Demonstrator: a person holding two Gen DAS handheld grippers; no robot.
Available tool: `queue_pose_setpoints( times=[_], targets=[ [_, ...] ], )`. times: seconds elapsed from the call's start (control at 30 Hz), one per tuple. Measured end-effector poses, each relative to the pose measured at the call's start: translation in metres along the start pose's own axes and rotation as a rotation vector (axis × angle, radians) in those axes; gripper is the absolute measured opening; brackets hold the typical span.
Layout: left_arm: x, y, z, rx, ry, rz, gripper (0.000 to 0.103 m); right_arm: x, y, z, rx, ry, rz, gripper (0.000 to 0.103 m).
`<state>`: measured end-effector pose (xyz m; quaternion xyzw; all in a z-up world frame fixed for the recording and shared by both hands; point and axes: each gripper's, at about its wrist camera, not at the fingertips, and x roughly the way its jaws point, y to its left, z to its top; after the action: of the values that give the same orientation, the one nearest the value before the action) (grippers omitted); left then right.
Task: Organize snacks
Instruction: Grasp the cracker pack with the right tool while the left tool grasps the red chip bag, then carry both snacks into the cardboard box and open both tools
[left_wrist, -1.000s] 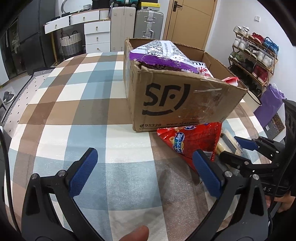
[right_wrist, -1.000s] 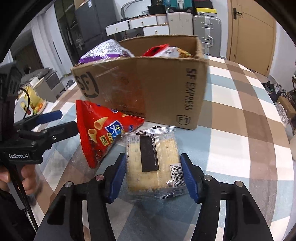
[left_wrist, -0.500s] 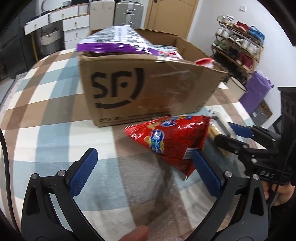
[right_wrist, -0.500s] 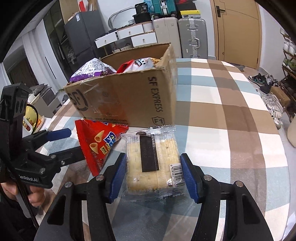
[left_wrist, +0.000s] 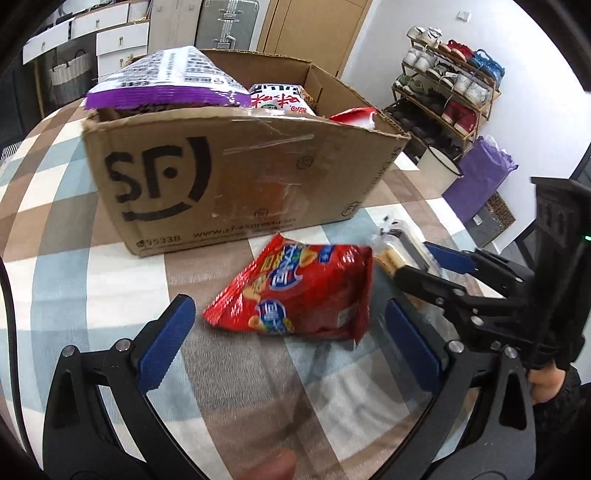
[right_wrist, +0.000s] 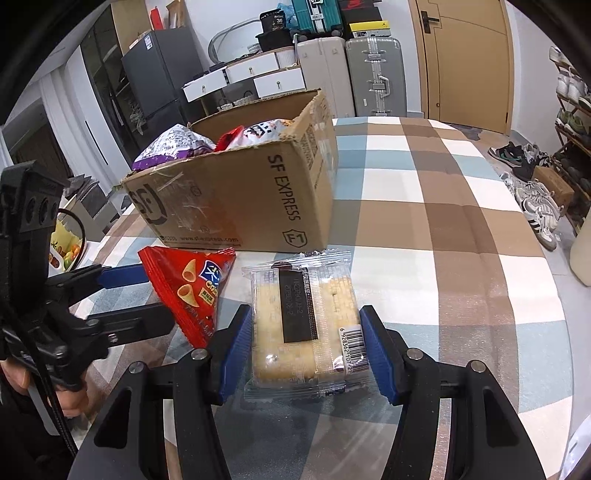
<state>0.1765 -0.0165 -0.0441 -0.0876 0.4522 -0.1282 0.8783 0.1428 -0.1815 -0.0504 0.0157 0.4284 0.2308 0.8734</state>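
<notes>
A red cone-snack bag (left_wrist: 306, 295) lies on the plaid tablecloth in front of the open cardboard SF box (left_wrist: 240, 184). My left gripper (left_wrist: 288, 321) is open, its blue pads on either side of the bag's near end and not touching it. My right gripper (right_wrist: 304, 323) is shut on a clear packet of crackers (right_wrist: 295, 295), held just above the cloth to the right of the red bag (right_wrist: 192, 288). The left wrist view shows that packet (left_wrist: 397, 251) in the right gripper (left_wrist: 432, 267) beside the bag. A purple bag (left_wrist: 166, 81) and other snacks fill the box (right_wrist: 240, 199).
The plaid-covered table (right_wrist: 443, 221) stretches out to the right of the box. Beyond the table edge stand a shoe rack (left_wrist: 450, 81), a purple sack on the floor (left_wrist: 480, 177), suitcases (right_wrist: 373, 77) and white drawers (right_wrist: 251, 77).
My left gripper has swung to the right, so the red bag now lies centred ahead of its open fingers. The right gripper has shifted a little, still holding the cracker packet.
</notes>
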Motion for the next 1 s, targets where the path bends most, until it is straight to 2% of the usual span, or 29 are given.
queue_pose_setpoints(
  times=[0.13,0.2,0.3,0.33,0.43,0.47,0.57,0.8,1.0],
  targets=[
    [0.017,0.001,0.006,-0.001,0.034,0.057,0.102,-0.001,-0.001,-0.001,0.004,-0.003,0.0,0.059],
    [0.023,0.003,0.007,-0.013,0.041,0.056,0.102,-0.002,-0.001,-0.001,0.003,-0.003,0.003,0.059],
    [0.025,0.001,0.009,0.007,0.036,0.071,0.089,-0.003,-0.001,-0.001,0.005,-0.007,0.003,0.059],
    [0.025,0.0,0.01,0.022,0.032,0.076,0.078,-0.004,-0.001,-0.001,0.005,-0.009,0.002,0.059],
    [0.023,0.0,0.01,0.032,0.028,0.067,0.071,-0.005,-0.001,-0.002,0.009,-0.011,0.002,0.059],
    [0.022,0.001,0.009,0.033,0.024,0.063,0.063,-0.005,-0.001,-0.002,0.009,-0.012,0.001,0.059],
    [0.015,0.001,0.006,0.034,0.003,0.046,0.055,-0.008,-0.001,-0.002,0.01,-0.018,0.002,0.059],
    [-0.007,0.001,-0.003,0.035,-0.042,0.022,0.052,-0.012,0.003,-0.001,0.005,-0.032,0.005,0.059],
    [-0.045,0.008,-0.007,0.027,-0.101,0.01,0.052,-0.02,0.01,0.002,-0.006,-0.055,0.013,0.059]
  ],
)
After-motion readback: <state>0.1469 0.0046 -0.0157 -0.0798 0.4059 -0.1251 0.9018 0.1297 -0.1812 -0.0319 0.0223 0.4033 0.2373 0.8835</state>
